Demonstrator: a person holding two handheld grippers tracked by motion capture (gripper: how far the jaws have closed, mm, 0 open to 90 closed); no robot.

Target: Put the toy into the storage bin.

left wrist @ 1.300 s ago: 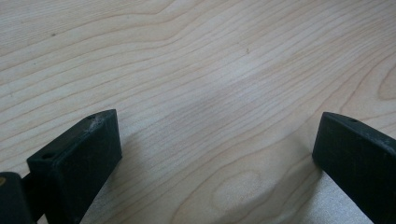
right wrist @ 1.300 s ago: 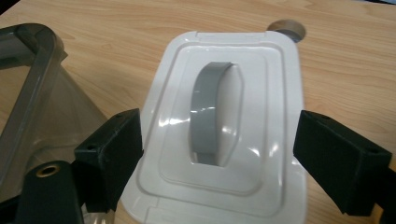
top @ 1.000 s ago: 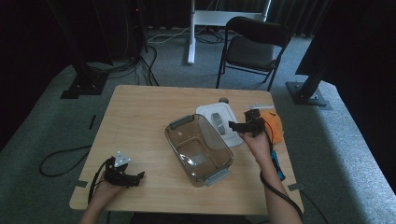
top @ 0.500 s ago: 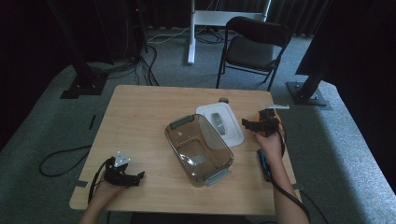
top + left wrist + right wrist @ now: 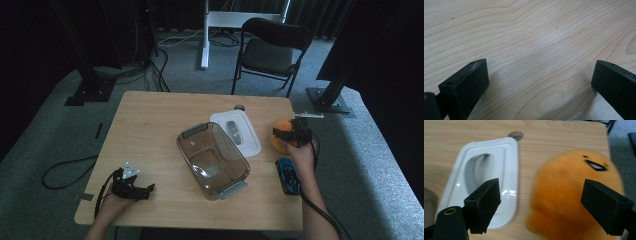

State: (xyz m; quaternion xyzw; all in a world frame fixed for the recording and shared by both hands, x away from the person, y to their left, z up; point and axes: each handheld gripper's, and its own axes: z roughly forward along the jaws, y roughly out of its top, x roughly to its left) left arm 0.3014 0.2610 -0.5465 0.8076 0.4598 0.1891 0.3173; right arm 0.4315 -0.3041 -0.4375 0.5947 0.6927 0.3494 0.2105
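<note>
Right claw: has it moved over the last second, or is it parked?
Yes. The right claw has shifted away from the white lid toward the table's right edge, and now hangs open over the orange plush toy.

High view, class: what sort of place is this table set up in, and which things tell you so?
Probably a lab or studio set up for recording. A lone wooden table stands on grey carpet, dark metal stands ring it with cables on the floor, and a folding chair sits behind.
</note>
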